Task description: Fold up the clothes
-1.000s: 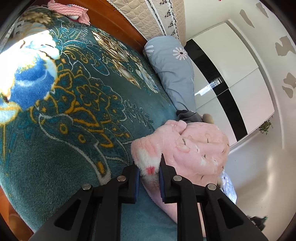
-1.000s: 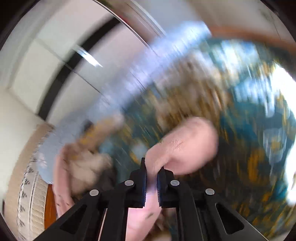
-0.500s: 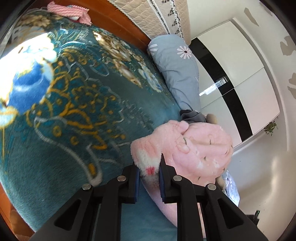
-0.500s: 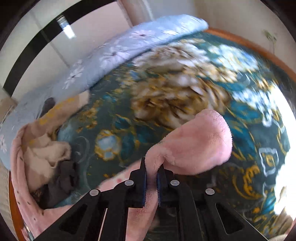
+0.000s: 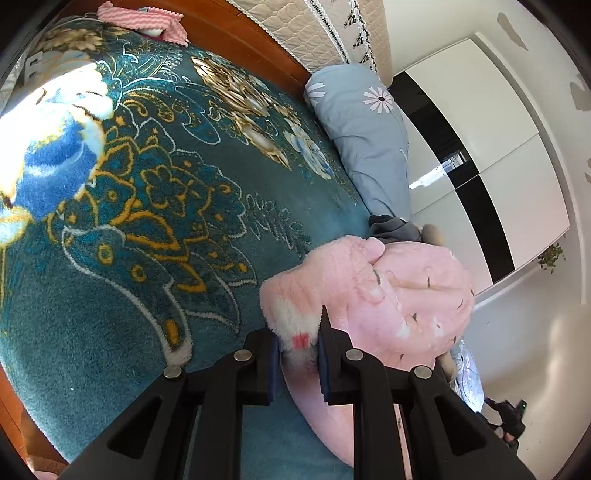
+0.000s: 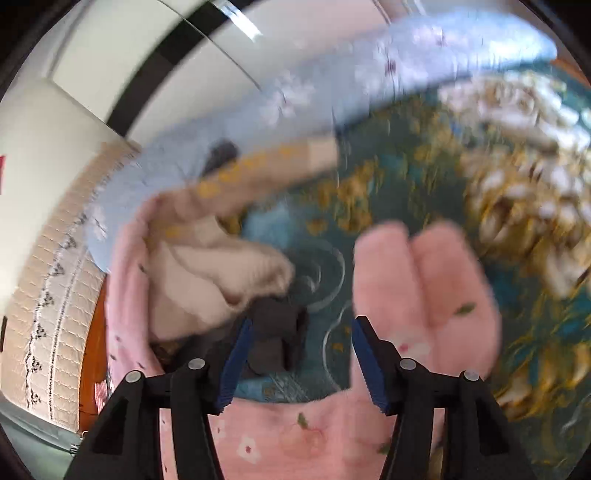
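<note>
- A teal blanket [image 5: 155,229] with gold and blue floral patterns covers the bed — strong light washes out its left part.
- A reddish wooden bed frame [image 5: 258,40] runs along the far edge, with a beige quilted cover [image 5: 314,33] behind it.
- A grey-blue pillow [image 5: 365,136] printed with daisies lies along the blanket's far side.
- A glossy white wardrobe [image 5: 491,122] with black bands stands beyond — it reflects light.
- White wall [image 5: 546,48] with patchy marks.
</note>
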`<move>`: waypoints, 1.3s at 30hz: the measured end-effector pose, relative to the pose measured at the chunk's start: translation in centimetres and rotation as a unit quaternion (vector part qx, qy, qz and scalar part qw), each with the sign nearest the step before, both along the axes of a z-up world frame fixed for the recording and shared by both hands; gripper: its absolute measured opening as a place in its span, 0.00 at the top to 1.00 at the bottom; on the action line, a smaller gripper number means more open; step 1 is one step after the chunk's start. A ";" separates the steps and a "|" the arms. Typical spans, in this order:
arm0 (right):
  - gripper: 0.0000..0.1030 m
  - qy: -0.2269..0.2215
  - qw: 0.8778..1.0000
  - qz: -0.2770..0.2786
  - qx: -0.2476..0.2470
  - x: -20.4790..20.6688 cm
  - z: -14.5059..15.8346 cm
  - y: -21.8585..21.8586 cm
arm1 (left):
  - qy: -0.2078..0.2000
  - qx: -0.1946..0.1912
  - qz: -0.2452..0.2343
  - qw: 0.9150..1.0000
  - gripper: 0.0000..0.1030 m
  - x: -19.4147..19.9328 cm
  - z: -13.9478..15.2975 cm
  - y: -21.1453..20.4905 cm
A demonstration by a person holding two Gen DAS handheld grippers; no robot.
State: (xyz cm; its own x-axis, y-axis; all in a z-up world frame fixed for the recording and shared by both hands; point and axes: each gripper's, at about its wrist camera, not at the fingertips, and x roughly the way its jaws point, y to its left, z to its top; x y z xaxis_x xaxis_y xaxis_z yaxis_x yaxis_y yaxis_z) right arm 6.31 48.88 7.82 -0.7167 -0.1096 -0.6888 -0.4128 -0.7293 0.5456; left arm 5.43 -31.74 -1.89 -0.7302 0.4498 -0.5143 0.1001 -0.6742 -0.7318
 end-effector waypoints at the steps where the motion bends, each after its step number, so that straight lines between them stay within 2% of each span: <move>1: 0.41 0.006 1.000 -0.013 0.005 0.8 0.4 0.6 | -0.002 0.002 0.001 1.000 0.83 0.0 -0.1 0.0; 3: 0.41 -0.012 0.998 -0.053 0.012 2.3 -0.1 2.3 | -0.008 0.007 0.003 1.000 0.83 -0.1 -0.5 0.0; 5: 0.40 -0.046 0.996 -0.078 0.008 3.5 -1.9 3.8 | -0.012 0.012 0.004 1.000 0.83 -0.2 -0.7 -0.1; 7: 0.40 -0.069 0.994 -0.079 -0.010 3.8 -3.9 4.4 | -0.015 0.013 0.004 1.000 0.83 -0.3 -0.7 -0.1; 10: 0.42 -0.067 0.995 -0.075 -0.018 2.8 -5.5 4.2 | -0.018 0.004 0.004 1.000 0.83 -0.3 -0.5 0.1; 13: 0.42 -0.044 0.997 -0.069 -0.001 1.0 -5.1 3.7 | -0.021 -0.003 0.004 1.000 0.83 -0.2 -0.2 0.2; 17: 0.46 -0.065 0.994 -0.072 0.043 -1.4 -4.4 3.1 | -0.026 -0.005 0.007 1.000 0.83 -0.1 -0.3 0.2; 20: 0.46 -0.037 0.993 -0.087 0.071 -1.2 -2.9 3.0 | -0.028 -0.008 0.006 1.000 0.83 -0.1 -0.4 0.2; 22: 0.46 -0.047 0.995 -0.072 0.060 -1.6 -3.3 3.2 | -0.031 -0.006 0.007 0.999 0.83 -0.2 -0.5 0.3; 26: 0.46 -0.092 0.994 -0.058 0.027 -2.7 -5.9 3.3 | -0.046 -0.010 0.011 0.999 0.83 -1.0 -0.3 0.4; 28: 0.53 -0.103 0.993 -0.064 0.011 -3.1 -7.2 3.2 | -0.055 -0.016 0.014 0.998 0.83 -1.6 0.1 0.5; 30: 0.84 -0.117 0.991 -0.071 0.003 -3.3 -7.7 3.1 | -0.065 -0.021 0.017 0.997 0.83 -2.2 0.4 0.5; 31: 0.91 -0.122 0.990 -0.072 0.004 -3.4 -7.6 3.0 | -0.070 -0.024 0.018 0.997 0.83 -2.5 0.6 0.6; 33: 0.95 -0.120 0.990 -0.077 0.005 -3.3 -6.7 3.0 | -0.080 -0.030 0.021 0.996 0.83 -3.0 0.9 0.7; 36: 0.96 -0.067 0.992 -0.103 -0.001 -1.8 -2.5 4.2 | -0.088 -0.038 0.025 0.995 0.86 -4.0 1.9 0.8; 39: 0.96 0.028 0.991 -0.133 0.009 3.0 4.5 6.9 | -0.005 -0.047 0.012 0.999 0.86 -4.3 7.6 1.4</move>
State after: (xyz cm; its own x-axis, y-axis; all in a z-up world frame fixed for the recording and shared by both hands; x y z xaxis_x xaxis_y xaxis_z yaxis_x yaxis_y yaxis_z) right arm 9.29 55.83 12.32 -0.7551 0.1005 -0.6478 -0.5617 -0.6088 0.5603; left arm 1.11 -30.36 5.71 -0.7349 0.3817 -0.5605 0.1233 -0.7375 -0.6640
